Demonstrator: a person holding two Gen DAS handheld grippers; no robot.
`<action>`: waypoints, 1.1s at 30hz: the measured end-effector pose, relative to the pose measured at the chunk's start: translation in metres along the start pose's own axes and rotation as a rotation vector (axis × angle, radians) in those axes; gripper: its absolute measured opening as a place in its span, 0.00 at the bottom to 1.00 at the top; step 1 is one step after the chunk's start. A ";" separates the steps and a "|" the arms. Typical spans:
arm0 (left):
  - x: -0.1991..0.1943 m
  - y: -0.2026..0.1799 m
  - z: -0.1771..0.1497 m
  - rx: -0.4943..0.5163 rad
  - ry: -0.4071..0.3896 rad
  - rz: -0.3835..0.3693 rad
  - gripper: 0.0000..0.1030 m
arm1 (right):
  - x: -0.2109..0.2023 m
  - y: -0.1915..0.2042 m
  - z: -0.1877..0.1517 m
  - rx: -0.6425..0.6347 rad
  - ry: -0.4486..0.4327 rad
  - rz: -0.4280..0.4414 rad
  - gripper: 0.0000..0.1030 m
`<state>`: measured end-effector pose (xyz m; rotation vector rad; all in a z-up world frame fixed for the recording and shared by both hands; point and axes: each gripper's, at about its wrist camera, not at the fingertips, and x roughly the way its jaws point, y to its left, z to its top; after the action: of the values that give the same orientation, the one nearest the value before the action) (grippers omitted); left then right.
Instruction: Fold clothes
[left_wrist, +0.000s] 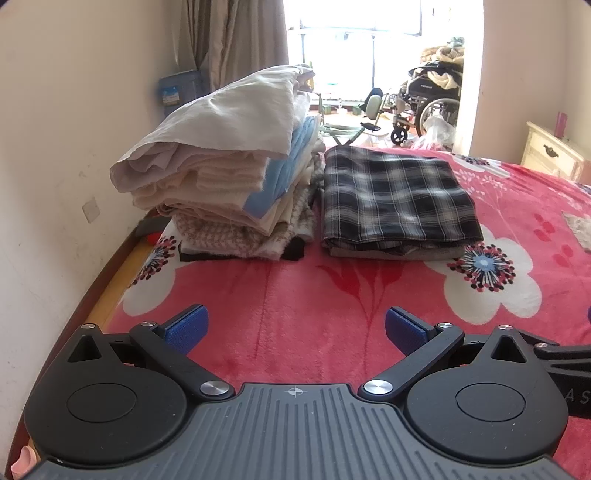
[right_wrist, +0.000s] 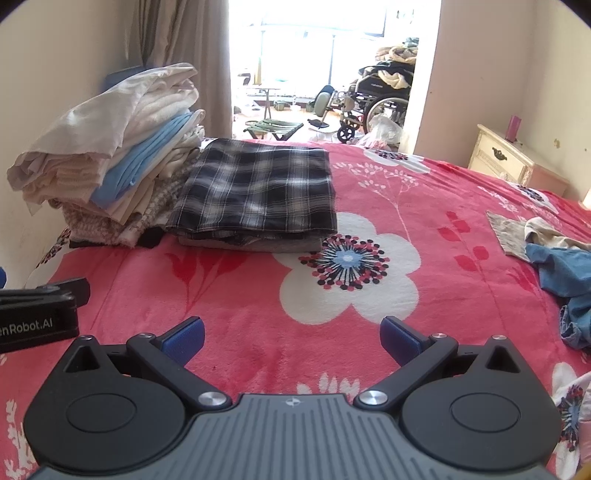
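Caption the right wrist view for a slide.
Open right tool faces folded plaid garment; unfolded clothes wait at right.

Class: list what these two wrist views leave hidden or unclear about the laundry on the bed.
- Blue garment: right wrist view, cut off by the right edge.
- Grey item under the plaid fold: both views, covered.
- Tall stack: bottom layers squashed, unidentifiable.
- Beige cloth: left wrist view, cut off by the edge.

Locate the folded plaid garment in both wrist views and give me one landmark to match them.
Left wrist view: the folded plaid garment lies right of centre on the pink blanket, beside the tall pile of folded clothes.
Right wrist view: the folded plaid garment lies left of centre, again right of the pile.
Shared landmark: the wheelchair in the doorway behind.
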<state>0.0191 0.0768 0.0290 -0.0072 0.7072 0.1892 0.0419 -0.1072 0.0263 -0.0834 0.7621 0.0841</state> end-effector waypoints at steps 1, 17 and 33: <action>0.000 -0.001 0.000 0.001 0.000 0.002 1.00 | -0.001 -0.001 0.000 0.001 0.004 -0.002 1.00; -0.033 0.008 -0.014 0.013 0.041 0.020 1.00 | -0.031 0.010 -0.014 -0.088 0.021 0.067 1.00; -0.046 0.024 -0.014 -0.009 0.027 0.073 1.00 | -0.046 0.030 -0.015 -0.111 0.005 0.113 1.00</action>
<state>-0.0287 0.0920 0.0495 0.0080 0.7341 0.2627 -0.0048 -0.0810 0.0462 -0.1459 0.7665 0.2337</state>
